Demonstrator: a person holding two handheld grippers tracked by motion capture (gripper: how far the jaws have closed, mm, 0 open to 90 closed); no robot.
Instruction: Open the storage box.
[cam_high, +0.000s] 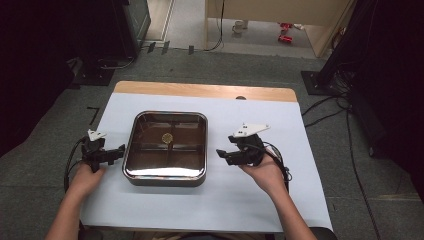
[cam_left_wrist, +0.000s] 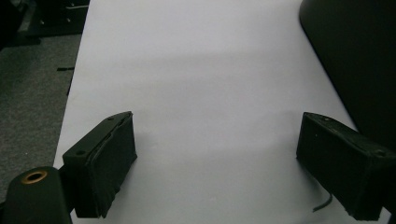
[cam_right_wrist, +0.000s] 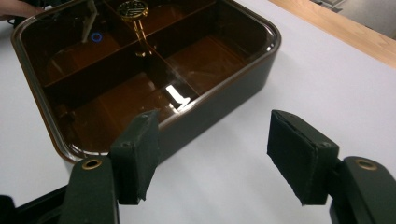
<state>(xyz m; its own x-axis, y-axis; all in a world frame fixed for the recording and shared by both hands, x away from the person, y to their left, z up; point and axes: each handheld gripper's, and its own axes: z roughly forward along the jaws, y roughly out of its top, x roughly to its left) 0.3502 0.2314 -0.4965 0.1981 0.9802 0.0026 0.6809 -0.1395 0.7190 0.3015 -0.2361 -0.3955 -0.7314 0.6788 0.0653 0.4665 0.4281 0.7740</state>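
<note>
Nearest my body, on the white sheet (cam_high: 215, 200) that covers the table, my two hands flank a square lidded box (cam_high: 166, 146). My left gripper (cam_high: 111, 154) sits just beside the box's left wall, its jaws set wide apart over bare sheet with nothing between them; in the left gripper view the dark curved side of the box (cam_left_wrist: 359, 60) rises at the right edge. My right gripper (cam_high: 222, 154) hovers near the box's right side, not touching it, its jaws partway apart and empty. In the right gripper view one pad (cam_right_wrist: 138, 156) overlaps the box's near corner, the other (cam_right_wrist: 294, 156) stands over bare sheet.

The risk, as I judge it, lies in that glossy lid (cam_right_wrist: 140, 70). If I close on the rim from one side only, the smooth wall could slip out of the pads, or the whole box could slide across the sheet and ruck it up. A lopsided lift could tilt the lid and drop it back askew. My left jaws stand wider than my right, so an uneven squeeze is likely.

The box itself is brown and translucent, with rounded corners and a gold round emblem (cam_high: 167, 137) at the centre of its lid. Through the lid I see a cross divider making four compartments; all four look empty, though reflections hide part of them.

Beyond the box lies the wooden table edge (cam_high: 205, 91), then grey floor.
</note>
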